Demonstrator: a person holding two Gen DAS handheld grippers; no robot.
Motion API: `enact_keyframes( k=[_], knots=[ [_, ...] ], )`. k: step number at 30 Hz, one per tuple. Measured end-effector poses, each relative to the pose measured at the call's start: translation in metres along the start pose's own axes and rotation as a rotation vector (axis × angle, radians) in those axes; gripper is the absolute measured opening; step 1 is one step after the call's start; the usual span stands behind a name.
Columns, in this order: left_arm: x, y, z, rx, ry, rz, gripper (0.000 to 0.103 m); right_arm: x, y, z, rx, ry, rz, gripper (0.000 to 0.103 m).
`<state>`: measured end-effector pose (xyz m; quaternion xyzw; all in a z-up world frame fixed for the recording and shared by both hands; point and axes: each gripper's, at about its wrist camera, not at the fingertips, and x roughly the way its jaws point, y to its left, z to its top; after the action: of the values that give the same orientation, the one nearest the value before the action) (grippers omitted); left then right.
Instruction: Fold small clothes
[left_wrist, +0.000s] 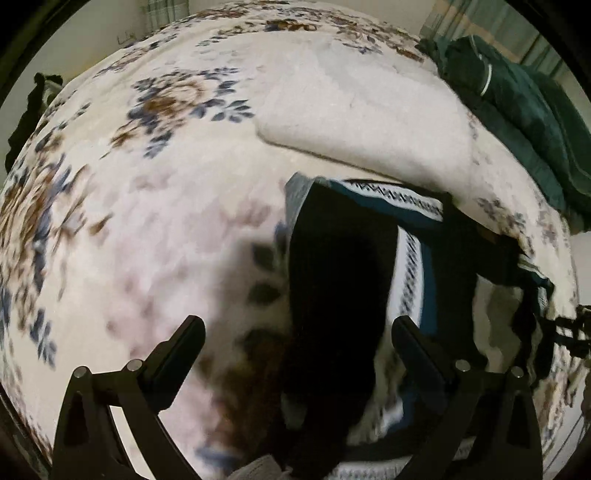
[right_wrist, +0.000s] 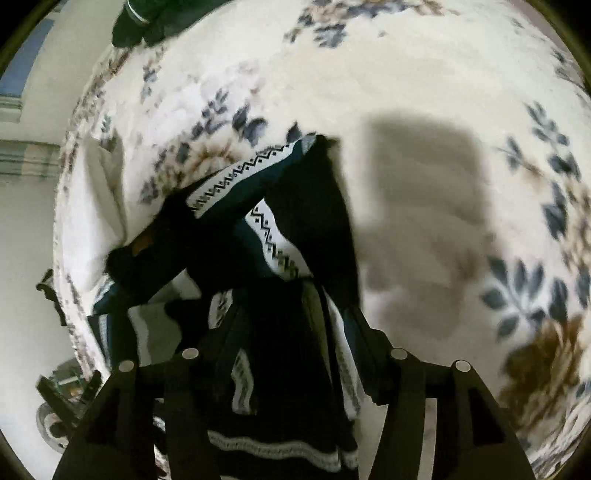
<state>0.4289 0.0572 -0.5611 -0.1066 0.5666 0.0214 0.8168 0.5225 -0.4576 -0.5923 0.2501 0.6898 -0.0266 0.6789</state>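
Note:
A small dark knit sweater (left_wrist: 332, 280) with white zigzag-patterned bands and teal stripes lies crumpled on a floral blanket (left_wrist: 155, 206). In the left wrist view my left gripper (left_wrist: 299, 328) is open, its fingers spread wide just above the sweater's dark part. In the right wrist view the same sweater (right_wrist: 280, 229) hangs bunched between the fingers of my right gripper (right_wrist: 291, 332); the fingertips are hidden in the dark cloth, so I cannot tell if it is clamped.
A folded cream blanket or cloth (left_wrist: 369, 110) lies beyond the sweater. A dark green garment (left_wrist: 517, 110) is heaped at the bed's far right; it also shows in the right wrist view (right_wrist: 147, 18). The bed edge and floor are at the left (right_wrist: 29, 295).

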Motion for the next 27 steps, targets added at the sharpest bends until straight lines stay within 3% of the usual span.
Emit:
enact_keyframes(
  k=[1,2,5,7,10,12,14,16,19,21,23,25,27],
  knots=[
    [0.01,-0.003,0.006,0.012,0.01,0.009,0.103,0.005,0.005,0.001,-0.019,0.008,-0.025,0.014],
    [0.022,-0.006,0.011,0.026,0.031,0.025,0.103,0.006,0.011,0.0,-0.037,-0.001,-0.061,0.004],
    [0.046,-0.012,0.019,0.062,0.064,0.037,0.103,-0.018,0.019,-0.002,-0.047,-0.137,-0.08,0.004],
    [0.051,-0.012,0.02,0.066,0.073,0.023,0.103,-0.024,0.013,0.003,-0.017,-0.176,-0.091,0.004],
    [0.045,-0.011,0.017,0.061,0.061,0.033,0.103,-0.003,0.002,0.012,0.022,-0.054,-0.077,0.004],
    [0.026,-0.006,0.014,0.053,0.016,0.058,0.103,-0.006,-0.004,0.01,0.041,-0.033,-0.04,0.012],
    [-0.002,0.002,0.006,0.035,-0.039,0.1,0.103,-0.024,-0.008,0.002,0.054,-0.049,0.018,0.044],
    [-0.029,0.015,-0.008,-0.012,-0.075,0.119,0.103,-0.041,-0.014,-0.01,0.054,-0.051,0.061,0.051],
    [-0.062,0.029,-0.04,-0.09,-0.084,0.161,0.103,-0.063,-0.012,-0.035,-0.012,-0.01,0.088,0.052],
    [-0.069,0.03,-0.055,-0.145,-0.078,0.154,0.103,-0.067,0.005,-0.047,-0.108,0.034,0.102,0.052],
    [-0.068,0.032,-0.075,-0.235,-0.081,0.084,0.103,-0.062,0.039,-0.052,-0.22,0.104,0.128,0.052],
    [-0.058,0.028,-0.084,-0.286,-0.082,0.005,0.103,-0.054,0.091,-0.052,-0.34,0.146,0.146,0.052],
    [-0.042,0.024,-0.086,-0.316,-0.08,-0.041,0.096,-0.042,0.147,-0.049,-0.454,0.174,0.154,0.052]
  ],
)
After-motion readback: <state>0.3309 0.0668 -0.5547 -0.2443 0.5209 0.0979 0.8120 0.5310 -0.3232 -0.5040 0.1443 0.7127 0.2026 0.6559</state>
